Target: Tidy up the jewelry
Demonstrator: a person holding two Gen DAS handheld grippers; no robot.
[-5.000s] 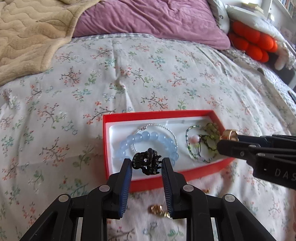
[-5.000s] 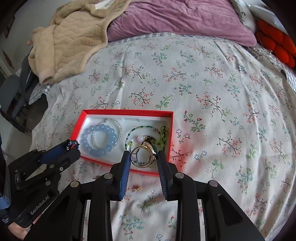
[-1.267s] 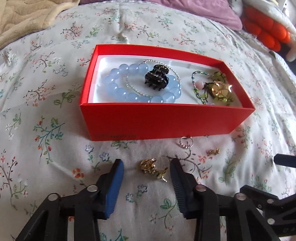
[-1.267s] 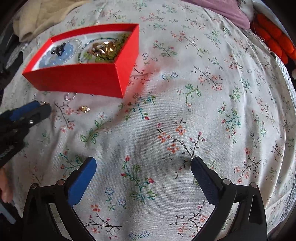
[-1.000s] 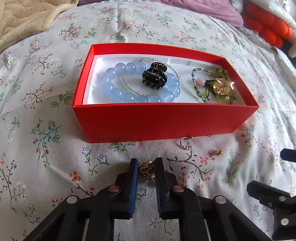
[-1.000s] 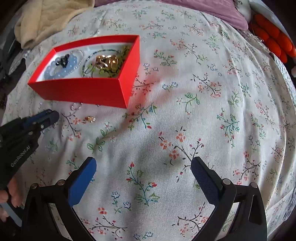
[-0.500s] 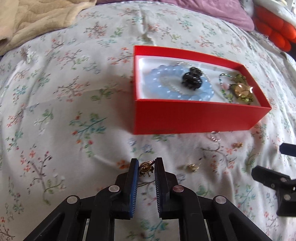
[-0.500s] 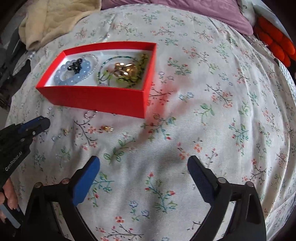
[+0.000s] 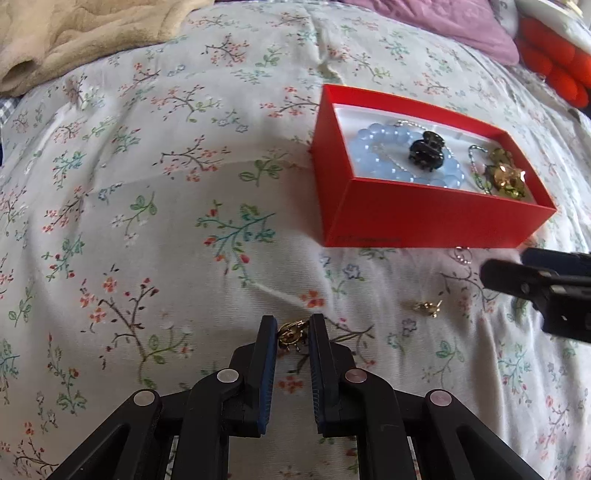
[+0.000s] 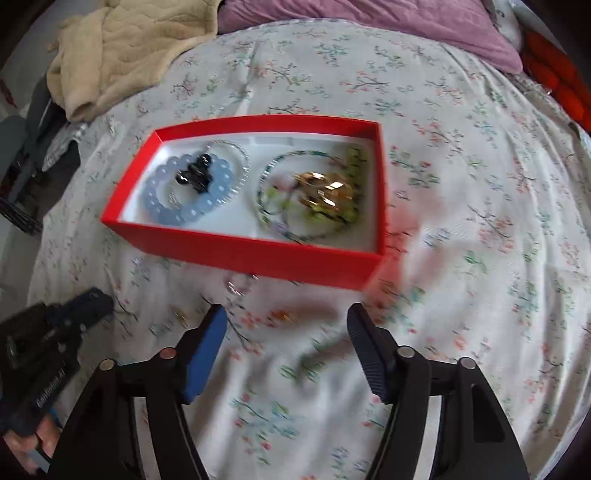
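gold earring [image 9: 292, 334] pinched in left tool [image 9: 293, 332], right tool [image 10: 286, 325] closing, empty

Floral bedsheet [image 9: 155, 206]; beige blanket [image 10: 122, 51]; purple pillow [image 10: 354, 14]; orange cushion [image 9: 554, 62].

Open floral bedspread [image 9: 147, 221] is lying free left of the red box [image 9: 424, 218] (its walls are blocking low approaches), loose trinkets [image 9: 426, 307] scattering the front.
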